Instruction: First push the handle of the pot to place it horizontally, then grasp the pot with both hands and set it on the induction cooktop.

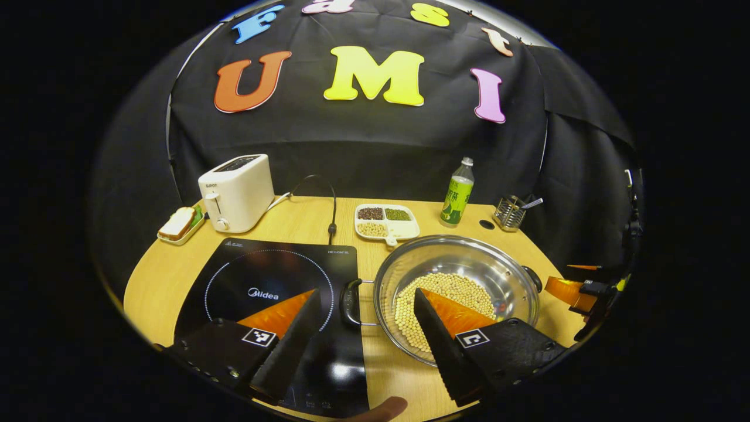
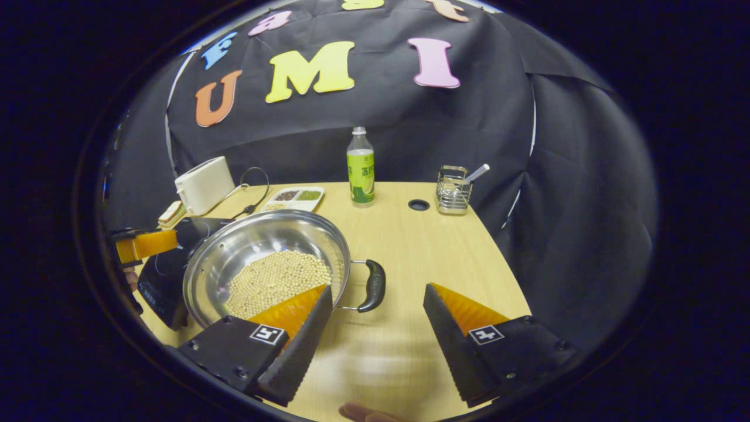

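Pot: the steel pot sits on the wooden table, just right of the cooktop and not on it; pale beans cover part of its bottom.
Pot handles: 1 black handle points toward the cooktop and overlaps its edge; in the right gripper view the other handle sticks out over bare table.
Cooktop: the black induction cooktop lies flat at the left of the table, nothing on it.
Left gripper: fingers wide apart, gripping nothing; 1 finger over the cooktop, the other over the pot's near rim, the handle between them.
Right gripper: fingers wide apart, gripping nothing, 1 at the pot's near rim and 1 over bare table, the handle between them.
Back of table: toaster, plate of bread, 3-part dish, green bottle, wire holder.
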Available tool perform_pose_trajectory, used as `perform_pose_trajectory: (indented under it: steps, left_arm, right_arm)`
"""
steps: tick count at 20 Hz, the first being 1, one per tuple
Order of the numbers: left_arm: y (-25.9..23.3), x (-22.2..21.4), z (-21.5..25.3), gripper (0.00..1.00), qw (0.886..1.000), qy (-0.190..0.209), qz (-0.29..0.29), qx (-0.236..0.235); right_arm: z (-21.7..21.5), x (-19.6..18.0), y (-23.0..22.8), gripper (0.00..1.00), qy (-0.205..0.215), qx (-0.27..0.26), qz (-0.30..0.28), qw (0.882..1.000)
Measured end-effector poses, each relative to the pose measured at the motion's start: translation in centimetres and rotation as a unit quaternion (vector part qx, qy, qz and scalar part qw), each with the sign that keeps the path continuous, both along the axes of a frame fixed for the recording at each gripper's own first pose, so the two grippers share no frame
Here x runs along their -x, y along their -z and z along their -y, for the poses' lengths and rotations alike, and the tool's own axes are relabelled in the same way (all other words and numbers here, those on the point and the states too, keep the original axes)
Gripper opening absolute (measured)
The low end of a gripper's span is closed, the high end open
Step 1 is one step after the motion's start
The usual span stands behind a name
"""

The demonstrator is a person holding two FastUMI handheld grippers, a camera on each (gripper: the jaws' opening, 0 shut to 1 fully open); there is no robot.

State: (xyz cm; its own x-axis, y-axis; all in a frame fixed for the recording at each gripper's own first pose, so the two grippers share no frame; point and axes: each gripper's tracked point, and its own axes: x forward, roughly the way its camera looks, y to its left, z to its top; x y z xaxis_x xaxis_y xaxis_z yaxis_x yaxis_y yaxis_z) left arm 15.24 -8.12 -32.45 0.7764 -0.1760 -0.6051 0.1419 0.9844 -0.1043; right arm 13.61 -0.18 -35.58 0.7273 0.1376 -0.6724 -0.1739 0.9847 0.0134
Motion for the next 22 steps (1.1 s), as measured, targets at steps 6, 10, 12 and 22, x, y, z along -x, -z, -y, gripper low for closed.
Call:
perform_pose_trajectory:
  steps: [6,10,12,22]
  left_arm:
    - [3.2,-1.5,-0.4,0.95,0.999,-0.006,-0.023,-0.023]
    - [4.8,-2.2,0.1,0.95,0.999,-0.002,-0.035,-0.018]
    - [5.5,-2.6,0.2,0.95,0.999,0.002,-0.041,-0.019]
    - [6.7,-3.6,0.2,0.63,0.999,-0.007,-0.039,-0.026]
  right_arm:
    - [-1.5,-2.5,1.9,0.99,0.004,-0.001,-0.008,1.000]
    - [-1.8,-3.9,3.4,0.99,0.010,0.007,-0.009,1.000]
    - [-1.6,-4.5,4.0,0.99,0.015,0.012,-0.009,1.000]
    - [-2.8,-5.4,5.2,0.89,0.006,-0.004,-0.016,1.000]
